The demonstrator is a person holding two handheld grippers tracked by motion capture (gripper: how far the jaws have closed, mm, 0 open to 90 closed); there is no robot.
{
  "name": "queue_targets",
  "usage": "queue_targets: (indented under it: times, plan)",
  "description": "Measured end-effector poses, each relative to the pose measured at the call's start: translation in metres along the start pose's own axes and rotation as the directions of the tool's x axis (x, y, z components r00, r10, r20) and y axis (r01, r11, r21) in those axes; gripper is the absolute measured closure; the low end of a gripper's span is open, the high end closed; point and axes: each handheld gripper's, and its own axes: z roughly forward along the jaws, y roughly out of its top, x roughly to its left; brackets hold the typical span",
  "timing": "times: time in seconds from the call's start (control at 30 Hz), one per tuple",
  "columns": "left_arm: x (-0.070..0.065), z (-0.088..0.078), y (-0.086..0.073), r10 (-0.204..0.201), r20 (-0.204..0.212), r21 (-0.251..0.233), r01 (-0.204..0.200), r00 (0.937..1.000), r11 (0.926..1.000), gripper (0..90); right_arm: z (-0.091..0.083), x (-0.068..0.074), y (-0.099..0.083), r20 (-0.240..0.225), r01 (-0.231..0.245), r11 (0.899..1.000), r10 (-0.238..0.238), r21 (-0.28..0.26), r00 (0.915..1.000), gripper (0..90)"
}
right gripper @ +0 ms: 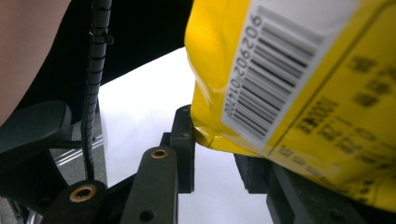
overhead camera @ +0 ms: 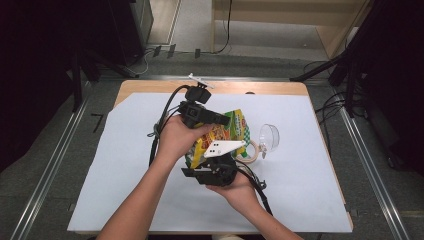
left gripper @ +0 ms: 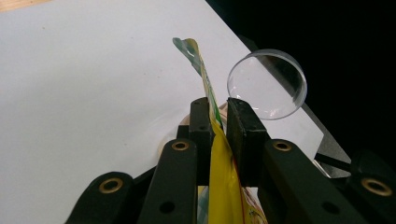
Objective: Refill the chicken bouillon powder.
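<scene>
High view: I have the yellow foil snack bag [overhead camera: 227, 131] lifted above the middle of the counter [overhead camera: 125, 165], which is covered with a white sheet. My left tool [overhead camera: 220, 120] comes at the bag's upper part from the left. My right tool [overhead camera: 216, 161], with its grey three-cornered plate, sits under and in front of the bag's lower edge. Just right of the bag lie a ring of pale tape [overhead camera: 251, 150] and a clear plastic cup on its side [overhead camera: 269, 137], both resting on the sheet.

Left gripper view: the left tool's jaws are drawn in narrow and pinch the bag's flat sealed edge [left gripper: 219, 154] between the pads. The seam runs upward past the jaw tips and curls over. The clear cup [left gripper: 267, 85] shows just beyond, near the counter's edge.

Right gripper view: the bag's barcode panel [right gripper: 280, 79] looms close. Its lower corner sits between the jaws of the right tool [right gripper: 217, 147], touching the left pad. The far pad is mostly hidden behind the foil, so I cannot tell whether this tool truly clamps.

Risks, my judgement: the foil is slick and the left grip is thin, so a hard pull could slip it out. If the right tool has only a corner, pulling apart may tear unevenly or spill contents. A dropped bag could knock the cup off the edge.
</scene>
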Motion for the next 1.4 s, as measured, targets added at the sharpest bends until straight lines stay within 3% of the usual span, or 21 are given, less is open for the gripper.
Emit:
queue_targets:
  times: [0.2, 0.33, 0.5, 0.67, 0.83, 1.13, 1.23, 1.4]
  plan:
    - [0.004, 0.001, 0.000, -0.017, 0.017, 0.009, 0.017, 0.9997, 0.9998, 80.7, 0.000, 0.000, -0.001, -0.002, 0.006, 1.000, -0.006, 0.003, 1.0000, 73.3]
    - [0.002, -0.001, 0.000, 0.001, 0.015, 0.006, -0.001, 0.9999, 1.0000, 80.6, 0.000, 0.002, 0.000, 0.004, 0.013, 1.000, -0.013, -0.005, 0.9999, 73.3]
    - [0.008, 0.001, -0.002, -0.018, 0.024, 0.007, 0.018, 0.9996, 0.9998, 80.7, 0.002, 0.000, -0.003, -0.007, 0.007, 1.000, -0.007, 0.001, 0.9999, 73.5]
    - [0.003, 0.001, 0.000, 0.003, 0.009, 0.005, -0.003, 1.0000, 1.0000, 80.7, 0.002, 0.000, -0.003, 0.000, 0.000, 1.000, 0.000, -0.012, 1.0000, 72.9]
    - [0.003, 0.001, 0.000, -0.004, 0.018, 0.007, 0.004, 0.9998, 1.0000, 80.7, 0.001, 0.001, -0.003, 0.005, 0.002, 1.000, -0.002, -0.014, 1.0000, 73.2]
    - [-0.011, -0.001, 0.005, 0.037, -0.020, 0.010, -0.037, 0.9991, 0.9993, 80.7, -0.002, 0.003, -0.001, 0.005, -0.003, 0.999, 0.004, -0.041, 1.0000, 72.2]
    - [-0.011, 0.002, 0.006, 0.046, -0.033, 0.029, -0.045, 0.9984, 0.9985, 80.7, -0.001, 0.001, -0.001, -0.014, -0.023, 0.999, 0.022, -0.036, 0.9997, 71.2]
    - [-0.009, 0.003, 0.007, 0.028, -0.022, 0.028, -0.028, 0.9994, 0.9992, 80.7, -0.002, 0.001, -0.001, 0.003, -0.008, 0.999, 0.008, -0.034, 1.0000, 72.0]
